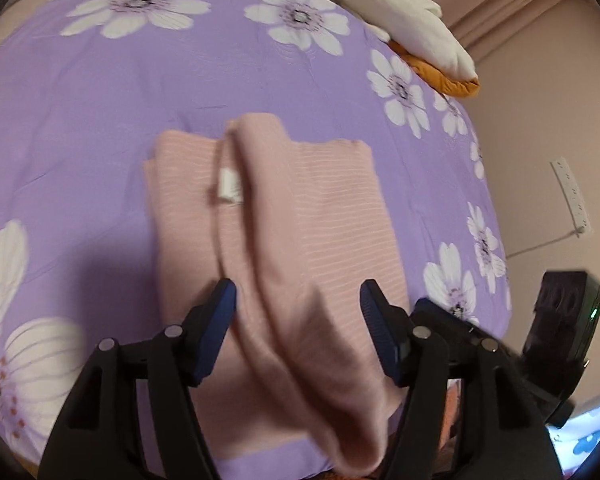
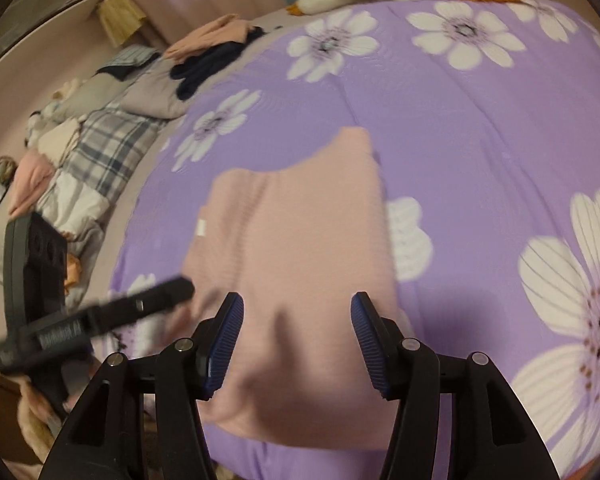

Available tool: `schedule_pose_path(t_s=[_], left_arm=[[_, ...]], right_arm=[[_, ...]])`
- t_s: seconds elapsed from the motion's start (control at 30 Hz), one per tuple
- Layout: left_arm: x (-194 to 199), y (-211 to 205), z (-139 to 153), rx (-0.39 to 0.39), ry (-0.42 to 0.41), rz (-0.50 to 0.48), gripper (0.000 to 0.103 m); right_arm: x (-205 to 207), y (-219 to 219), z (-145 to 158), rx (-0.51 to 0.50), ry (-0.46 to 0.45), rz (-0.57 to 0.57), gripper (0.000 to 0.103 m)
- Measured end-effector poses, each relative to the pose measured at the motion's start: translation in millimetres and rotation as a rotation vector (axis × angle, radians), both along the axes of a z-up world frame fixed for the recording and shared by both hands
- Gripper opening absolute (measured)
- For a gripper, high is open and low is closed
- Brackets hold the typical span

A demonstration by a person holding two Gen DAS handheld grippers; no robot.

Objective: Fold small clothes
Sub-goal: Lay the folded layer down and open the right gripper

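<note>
Pink garment (image 1: 284,216) on floral bedspread (image 1: 100,128), both jaws wide apart, empty; clothes pile (image 2: 100,128) beside.

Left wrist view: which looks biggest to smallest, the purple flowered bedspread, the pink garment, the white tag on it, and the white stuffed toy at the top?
1. Purple flowered bedspread
2. Pink garment, though nearness to the camera enlarges it
3. White stuffed toy, farther off and partly cut off
4. White tag

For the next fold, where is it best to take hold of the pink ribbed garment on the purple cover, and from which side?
Probably the near hem of the pink ribbed knit garment, approached from the near bed edge. That hem lies between the right gripper fingers, which are open, and the cloth lies flat on the purple flowered bedcover, so an edge pinches easier.
</note>
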State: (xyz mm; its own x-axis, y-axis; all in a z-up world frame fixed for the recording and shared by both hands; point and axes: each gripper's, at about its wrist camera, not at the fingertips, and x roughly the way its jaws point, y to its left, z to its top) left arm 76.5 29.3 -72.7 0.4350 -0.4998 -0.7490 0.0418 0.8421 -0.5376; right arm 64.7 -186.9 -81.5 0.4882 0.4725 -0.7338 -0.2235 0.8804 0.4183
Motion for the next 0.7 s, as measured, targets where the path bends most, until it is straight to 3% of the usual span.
schedule_pose_path(t_s=[0.17, 0.23, 0.27, 0.3, 0.43, 0.7], left_arm=[[14.6, -15.3, -14.2, 0.032, 0.061, -0.018, 0.061], [12.6, -18.1, -14.9, 0.056, 0.041, -0.015, 0.046], [11.5, -18.1, -15.4, 0.087, 0.029, -0.001, 0.027], [10.5, -17.2, -16.0, 0.11, 0.02, 0.011, 0.018], [4.1, -9.1, -12.4, 0.082, -0.019, 0.032, 0.013], [-16.5, 7.3, 25.8, 0.071, -0.121, 0.048, 0.012]], right_arm=[[-3.6, -12.4, -6.7, 0.009, 0.022, -0.024, 0.056], [-4.4, -14.9, -9.5, -0.008, 0.022, -0.036, 0.056], [-4.8, -15.2, -10.3, -0.016, 0.023, -0.043, 0.056], [-4.9, -16.4, -11.6, -0.019, 0.026, -0.048, 0.056], [-3.5, -19.8, -14.0, -0.003, 0.039, -0.06, 0.056], [-6.3, -21.0, -7.7, 0.006, 0.017, -0.053, 0.056]])
